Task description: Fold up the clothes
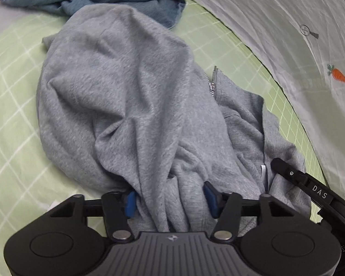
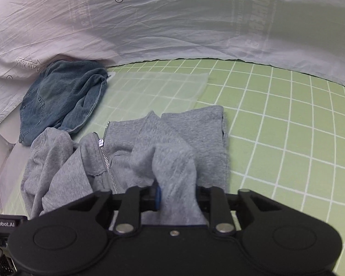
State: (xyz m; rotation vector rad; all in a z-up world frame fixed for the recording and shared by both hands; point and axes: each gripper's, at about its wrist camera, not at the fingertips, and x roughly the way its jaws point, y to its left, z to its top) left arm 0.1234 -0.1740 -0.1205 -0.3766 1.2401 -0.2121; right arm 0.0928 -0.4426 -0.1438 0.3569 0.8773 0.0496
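Lying crumpled on the green grid-patterned bedsheet (image 2: 287, 124), the grey fleece zip-front hoodie (image 1: 126, 96) is grasped by both tools: left gripper (image 1: 170, 199) and right gripper (image 2: 177, 197) each clench bunched fabric. Blue denim jeans (image 2: 62, 101) rest just beyond the hoodie.

A heather-grey zip jacket (image 1: 117, 96) with a silver zipper (image 2: 107, 161) is seen on a pale green sheet (image 2: 287, 138) gridded with white lines. Faded blue denim (image 2: 62, 101) is shown beside white cloth (image 2: 172, 30) printed with orange carrots.
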